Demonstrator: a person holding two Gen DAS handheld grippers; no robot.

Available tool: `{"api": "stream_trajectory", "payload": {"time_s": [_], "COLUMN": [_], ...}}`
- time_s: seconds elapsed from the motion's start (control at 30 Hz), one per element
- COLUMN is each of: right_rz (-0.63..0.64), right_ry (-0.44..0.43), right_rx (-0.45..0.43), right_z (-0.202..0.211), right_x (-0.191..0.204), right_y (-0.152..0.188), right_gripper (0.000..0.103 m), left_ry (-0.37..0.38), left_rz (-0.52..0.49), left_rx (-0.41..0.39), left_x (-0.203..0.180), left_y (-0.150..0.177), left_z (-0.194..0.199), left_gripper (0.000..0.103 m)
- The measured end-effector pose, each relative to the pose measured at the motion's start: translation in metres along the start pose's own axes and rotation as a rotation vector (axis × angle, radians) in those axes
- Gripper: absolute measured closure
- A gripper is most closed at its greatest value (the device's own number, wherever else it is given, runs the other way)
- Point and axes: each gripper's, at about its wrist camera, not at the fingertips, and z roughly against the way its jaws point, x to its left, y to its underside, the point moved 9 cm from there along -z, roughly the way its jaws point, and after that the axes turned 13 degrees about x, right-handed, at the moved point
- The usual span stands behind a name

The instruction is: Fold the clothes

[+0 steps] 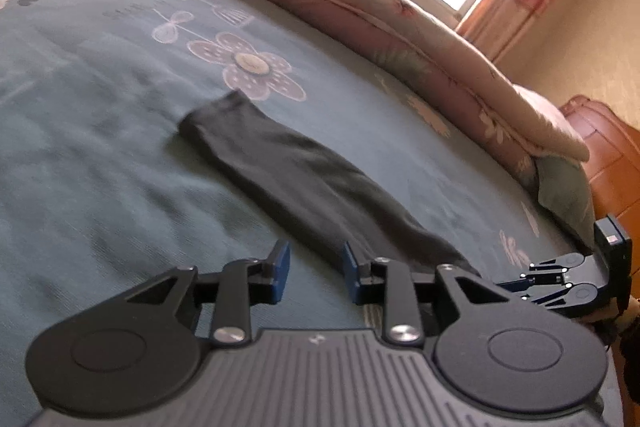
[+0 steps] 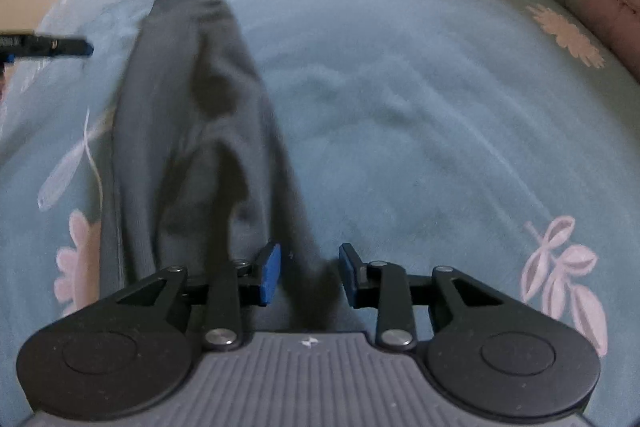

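Left wrist view: my left gripper [image 1: 317, 273] nearest, jaws narrowly parted, empty. Dark garment [image 1: 304, 179] lies flat on teal bedspread [image 1: 100, 147], running from my right pad toward far left. Right gripper [image 1: 516, 285] at right edge.

Right wrist view: my right gripper [image 2: 307, 275] parted (nothing pinched), garment edge between pads, untouched.

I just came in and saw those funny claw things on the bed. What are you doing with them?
A person is folding clothes with a two-finger gripper in each hand. A long dark garment lies stretched out on the blue flowered bedsheet. The left gripper is open just above the sheet beside one end of the garment, holding nothing. The right gripper is open too, with an edge of the cloth between its pads but not pinched. A pink quilt lies rolled along the bed's far edge.
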Motion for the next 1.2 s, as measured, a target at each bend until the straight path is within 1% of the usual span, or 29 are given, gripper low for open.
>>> {"api": "stream_trajectory", "payload": {"time_s": [0.03, 0.07, 0.1, 0.17, 0.23, 0.3, 0.4, 0.43, 0.47, 0.5, 0.53, 0.6, 0.67, 0.7, 0.77, 0.83, 0.93, 0.97, 1.0, 1.03, 1.07, 1.13, 1.17, 1.2], "right_rz": [0.009, 0.014, 0.016, 0.028, 0.034, 0.019, -0.055, -0.08, -0.1, -0.116, -0.122, -0.121, -0.117, -0.111, -0.097, -0.078, -0.047, -0.039, -0.037, -0.044, -0.054, -0.059, -0.071, -0.092], "right_ry": [0.009, 0.008, 0.002, 0.031, 0.073, 0.129, 0.182, 0.179, 0.158, 0.159, 0.179, 0.21, 0.193, 0.185, 0.168, 0.156, 0.148, 0.16, 0.185, 0.201, 0.209, 0.205, 0.178, 0.13], "right_rx": [-0.004, -0.007, -0.01, -0.015, -0.03, -0.074, -0.128, -0.135, -0.133, -0.13, -0.132, -0.148, -0.172, -0.176, -0.163, -0.124, -0.059, -0.041, -0.027, -0.015, -0.005, 0.018, 0.024, 0.024], "right_z": [0.001, 0.002, 0.003, 0.006, 0.011, 0.024, 0.035, 0.036, 0.035, 0.035, 0.037, 0.047, 0.062, 0.069, 0.08, 0.076, 0.065, 0.06, 0.056, 0.053, 0.047, 0.035, 0.032, 0.033], "right_x": [0.003, 0.006, 0.009, 0.014, 0.013, 0.003, -0.021, -0.027, -0.03, -0.033, -0.033, -0.028, -0.016, -0.009, 0.007, 0.026, 0.053, 0.059, 0.062, 0.062, 0.061, 0.058, 0.057, 0.058], "right_y": [0.002, 0.002, 0.002, 0.002, 0.0, -0.007, -0.016, -0.017, -0.017, -0.015, -0.013, -0.007, 0.001, 0.008, 0.024, 0.044, 0.073, 0.081, 0.088, 0.093, 0.097, 0.103, 0.106, 0.109], "right_gripper": [0.071, 0.087, 0.094, 0.097, 0.097, 0.097, 0.096, 0.096, 0.093, 0.091, 0.088, 0.084, 0.075, 0.074, 0.07, 0.067, 0.066, 0.066, 0.064, 0.061, 0.059, 0.059, 0.064, 0.07], "left_ry": [-0.004, -0.001, 0.001, 0.003, -0.001, -0.015, -0.018, -0.014, -0.011, -0.007, -0.004, -0.014, -0.029, -0.035, -0.05, -0.074, -0.112, -0.129, -0.145, -0.155, -0.161, -0.189, -0.21, -0.196], "left_rz": [-0.006, -0.006, -0.006, -0.007, -0.013, -0.024, -0.046, -0.053, -0.06, -0.067, -0.075, -0.12, -0.185, -0.222, -0.308, -0.408, -0.561, -0.593, -0.625, -0.637, -0.637, -0.627, -0.623, -0.611], "left_rx": [0.007, 0.014, 0.02, 0.03, 0.037, 0.036, 0.038, 0.042, 0.047, 0.051, 0.056, 0.059, 0.061, 0.064, 0.062, 0.054, 0.042, 0.036, 0.03, 0.039, 0.062, 0.109, 0.136, 0.142], "left_x": [-0.003, -0.006, -0.009, -0.014, -0.018, -0.022, -0.029, -0.033, -0.037, -0.041, -0.045, -0.054, -0.066, -0.074, -0.092, -0.111, -0.139, -0.143, -0.148, -0.148, -0.146, -0.136, -0.129, -0.125], "left_y": [0.002, 0.004, 0.006, 0.01, 0.012, 0.013, 0.014, 0.015, 0.015, 0.016, 0.016, 0.017, 0.018, 0.018, 0.017, 0.016, 0.016, 0.015, 0.015, 0.014, 0.014, 0.016, 0.018, 0.02], "left_z": [-0.002, -0.004, -0.006, -0.008, -0.008, -0.008, -0.008, -0.009, -0.01, -0.01, -0.011, -0.012, -0.015, -0.019, -0.026, -0.036, -0.058, -0.067, -0.075, -0.085, -0.095, -0.113, -0.12, -0.117], "left_gripper": [0.074, 0.074, 0.074, 0.074, 0.074, 0.074, 0.074, 0.074, 0.074, 0.074, 0.074, 0.073, 0.072, 0.072, 0.072, 0.071, 0.069, 0.066, 0.066, 0.066, 0.066, 0.066, 0.066, 0.066]}}
